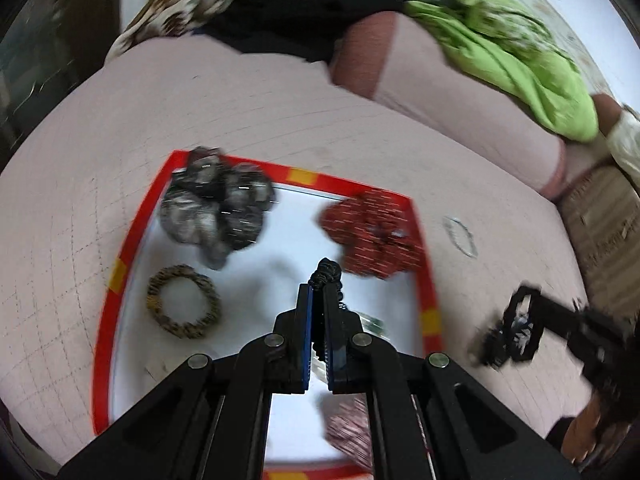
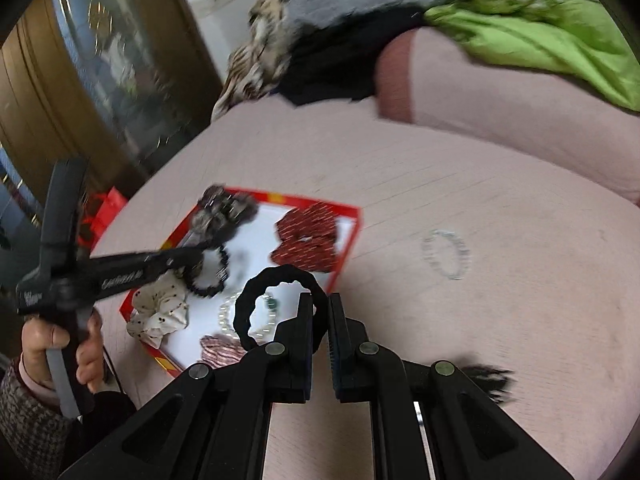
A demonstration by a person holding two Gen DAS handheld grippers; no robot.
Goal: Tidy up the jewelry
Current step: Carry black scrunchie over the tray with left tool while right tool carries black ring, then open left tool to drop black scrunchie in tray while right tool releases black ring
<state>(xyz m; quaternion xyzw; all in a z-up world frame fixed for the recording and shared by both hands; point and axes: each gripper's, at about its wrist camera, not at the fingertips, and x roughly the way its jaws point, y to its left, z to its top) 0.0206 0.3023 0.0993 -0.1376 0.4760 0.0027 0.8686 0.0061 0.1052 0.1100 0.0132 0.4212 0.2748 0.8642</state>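
**Inspector A:** Left gripper (image 1: 318,284): fingers pressed together, pinching a black spiral hair tie (image 1: 329,271) that pokes out past the tips. It hangs over the white floor of the red-rimmed tray (image 1: 105,280).

**Inspector B:** Confirmed. Right gripper (image 2: 320,300): fingers nearly together, pinching the edge of a black fabric scrunchie (image 2: 276,276), which stands as an open ring above the tray's near corner.

**Inspector A:** Tray contents from the left wrist view: grey-black scrunchie (image 1: 216,208) at the far left corner, red patterned scrunchie (image 1: 374,236) at the far right against the rim, leopard-print hair band (image 1: 183,307) lying flat near the left rim.

**Inspector B:** The right wrist view adds a cream dotted scrunchie (image 2: 160,312) at the near left corner, a pink striped scrunchie (image 2: 220,350) at the near edge, and a pearl bracelet (image 2: 228,318) between them.

**Inspector A:** Outside the tray, a clear bead bracelet (image 2: 446,254) lies alone on the pink bedspread (image 2: 500,300), well to the right.

**Inspector B:** Writing: white lettering on the left gripper's arm, too blurred to read. Yellow blocks mark the tray rim; no legible text.
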